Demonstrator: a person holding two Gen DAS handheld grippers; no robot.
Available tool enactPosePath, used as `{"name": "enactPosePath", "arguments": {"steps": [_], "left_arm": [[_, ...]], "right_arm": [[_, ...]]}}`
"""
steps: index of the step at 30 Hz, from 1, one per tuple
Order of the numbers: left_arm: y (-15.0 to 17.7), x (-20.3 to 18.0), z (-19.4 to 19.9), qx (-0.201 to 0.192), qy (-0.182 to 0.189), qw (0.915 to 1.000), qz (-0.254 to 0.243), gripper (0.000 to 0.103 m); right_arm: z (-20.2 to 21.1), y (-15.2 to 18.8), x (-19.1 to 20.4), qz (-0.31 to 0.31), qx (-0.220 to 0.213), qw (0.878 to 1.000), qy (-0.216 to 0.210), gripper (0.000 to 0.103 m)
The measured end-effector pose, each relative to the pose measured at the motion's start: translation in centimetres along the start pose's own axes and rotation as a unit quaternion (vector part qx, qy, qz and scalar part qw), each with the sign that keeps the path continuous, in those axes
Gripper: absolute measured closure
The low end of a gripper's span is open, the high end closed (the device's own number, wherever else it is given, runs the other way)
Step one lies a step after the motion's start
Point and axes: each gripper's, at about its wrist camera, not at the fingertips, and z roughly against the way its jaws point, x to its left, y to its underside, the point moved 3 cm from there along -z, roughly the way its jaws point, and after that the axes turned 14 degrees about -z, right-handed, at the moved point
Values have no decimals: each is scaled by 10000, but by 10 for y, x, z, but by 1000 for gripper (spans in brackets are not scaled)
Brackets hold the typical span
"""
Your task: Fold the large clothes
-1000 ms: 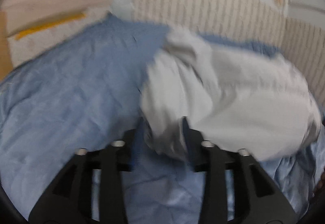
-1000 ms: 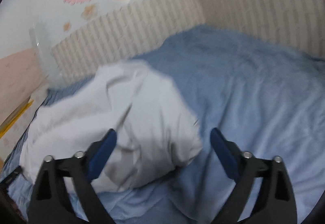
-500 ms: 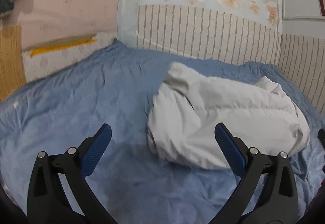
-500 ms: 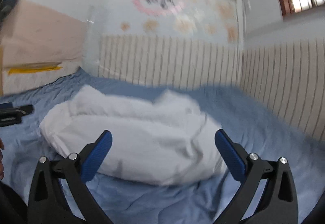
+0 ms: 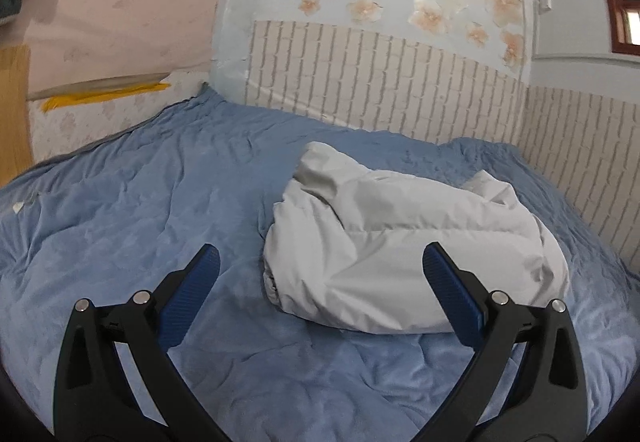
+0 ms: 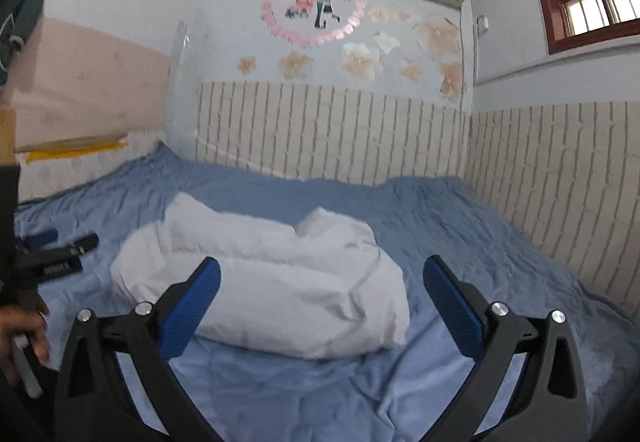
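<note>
Folded white coat (image 5: 404, 258) on a blue bed (image 5: 132, 226).
It lies sideways, long side left to right. Left gripper (image 5: 320, 298) and right gripper (image 6: 320, 300) are wide open, holding nothing.

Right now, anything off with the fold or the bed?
Nothing damaged or spilled. The white padded jacket lies as a bulky bundle on the blue bedspread, with one loose part poking up at the back. The bedspread is wrinkled. The left gripper and right gripper are open, holding nothing.
</note>
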Motion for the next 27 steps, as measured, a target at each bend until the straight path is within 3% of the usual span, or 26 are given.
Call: {"name": "enactPosePath", "arguments": {"steps": [4,9,11,14,16,18,22,24,27], "left_arm": [[-13,-4,7,-22,49,9998,-192,3],[-29,-35,3,-1,285,9956,-898,3],[-34,-53,-4,-59,542,9910,-1225,3],[-41,-68,-26,-79,607,9863,-1532,3],[-50,-69,-55,111,271,9852,-1691,3],[-60,-61,-85,311,101,9874,-1546,3],[-81,-55,-142,506,245,9925,-1081,3],[-88,-67,-179,676,416,9897,-1191,3],[-96,-84,-239,1114,230,9793,-1672,3]], "right_arm": [[-7,22,-6,-60,480,9988,-20,2],[-22,25,1,196,573,9982,-43,2],[-38,21,3,142,570,9982,-70,2],[-66,15,4,-2,669,9977,-112,2],[-90,7,2,-237,798,9963,-233,2],[-114,-2,1,-306,840,9956,-282,2],[-191,-18,1,-140,1091,9937,-225,2],[-234,-15,0,-138,1438,9894,-176,2],[-292,-5,4,18,1808,9833,-206,2]]}}
